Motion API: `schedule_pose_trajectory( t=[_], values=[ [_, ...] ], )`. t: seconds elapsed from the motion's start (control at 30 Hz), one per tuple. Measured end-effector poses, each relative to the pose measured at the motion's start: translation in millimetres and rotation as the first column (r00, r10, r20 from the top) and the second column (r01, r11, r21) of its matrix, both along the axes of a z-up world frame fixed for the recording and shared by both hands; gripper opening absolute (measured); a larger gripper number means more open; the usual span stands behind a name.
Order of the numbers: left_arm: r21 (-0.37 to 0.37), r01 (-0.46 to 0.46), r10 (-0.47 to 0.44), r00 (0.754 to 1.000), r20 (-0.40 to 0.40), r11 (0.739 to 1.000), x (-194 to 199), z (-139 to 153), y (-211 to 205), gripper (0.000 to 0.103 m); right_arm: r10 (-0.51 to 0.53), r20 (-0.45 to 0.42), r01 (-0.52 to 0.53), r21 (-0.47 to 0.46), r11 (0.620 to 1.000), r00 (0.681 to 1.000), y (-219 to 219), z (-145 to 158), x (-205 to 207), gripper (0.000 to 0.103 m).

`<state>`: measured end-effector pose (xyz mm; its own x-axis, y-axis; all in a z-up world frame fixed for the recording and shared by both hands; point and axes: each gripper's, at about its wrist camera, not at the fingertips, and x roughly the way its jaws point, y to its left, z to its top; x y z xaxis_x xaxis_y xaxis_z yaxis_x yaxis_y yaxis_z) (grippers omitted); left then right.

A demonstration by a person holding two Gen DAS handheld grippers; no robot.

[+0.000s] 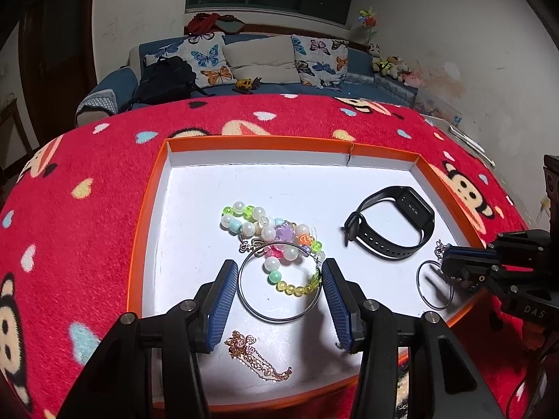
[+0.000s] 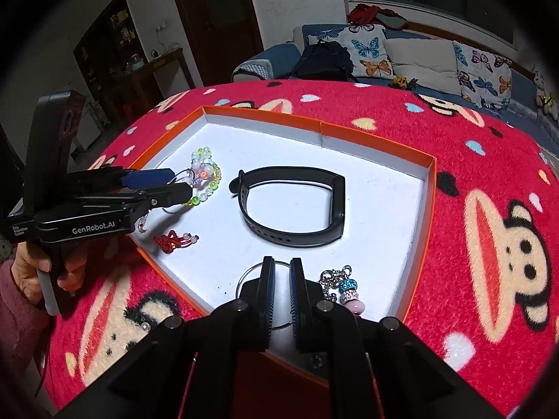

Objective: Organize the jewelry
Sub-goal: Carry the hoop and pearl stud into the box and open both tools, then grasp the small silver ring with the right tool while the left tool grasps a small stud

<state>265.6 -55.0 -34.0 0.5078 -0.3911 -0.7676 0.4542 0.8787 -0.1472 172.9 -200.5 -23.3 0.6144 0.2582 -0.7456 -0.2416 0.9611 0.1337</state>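
Tray: shallow white cardboard tray with orange rim (image 1: 153, 188), on the red plush monkey-print cloth (image 1: 87, 160) covering the worktop.
Left gripper (image 1: 279, 279): jaws wide open, straddling a thin silver wire bangle (image 1: 279, 317); nothing held.
Beaded bracelet: pastel plastic bead bracelet (image 1: 269, 234), touching the bangle at its 12 o'clock.
Right gripper (image 2: 281, 279): jaws nearly closed, narrow gap, over a second thin silver hoop (image 2: 244, 276); grasp cannot be told.
Watch band: black silicone smart band (image 2: 293, 206), at 12 o'clock of the right gripper.
Charm cluster: silver chain with blue and pink beads (image 2: 346, 289), at its 3 o'clock.

Left gripper (image 1: 279, 288) spread wide; right gripper (image 2: 281, 291) narrowed with a small gap.
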Motion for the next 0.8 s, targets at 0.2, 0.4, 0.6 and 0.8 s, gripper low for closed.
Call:
schedule_pose_trajectory(
  t=[0.2, 0.4, 0.6, 0.8],
  values=[
    [-0.017, -0.008, 0.008, 1.0, -0.002, 1.0, -1.8, 2.9, 2.8, 0.054, 0.005, 0.008, -0.005, 0.005, 1.0, 1.0, -0.3, 3.0, -5.8, 0.02],
    [-0.008, -0.011, 0.011, 1.0, 0.021, 1.0, -15.3, 14.7, 4.8, 0.054, 0.0, 0.024, 0.0, 0.023, 1.0, 1.0, -1.4, 7.5, -18.5, 0.027],
    [-0.013, -0.004, 0.005, 0.999, 0.048, 1.0, -45.4, 31.5, 7.9, 0.055, 0.033, 0.071, -0.034, 0.005, 0.999, 0.997, 6.4, 17.2, -45.5, 0.036],
    [-0.014, -0.002, 0.002, 0.999, 0.045, 1.0, -81.0, 38.0, 13.8, 0.056, 0.064, 0.076, -0.064, -0.007, 0.998, 0.995, 17.3, 12.4, -66.4, 0.047]
  ],
)
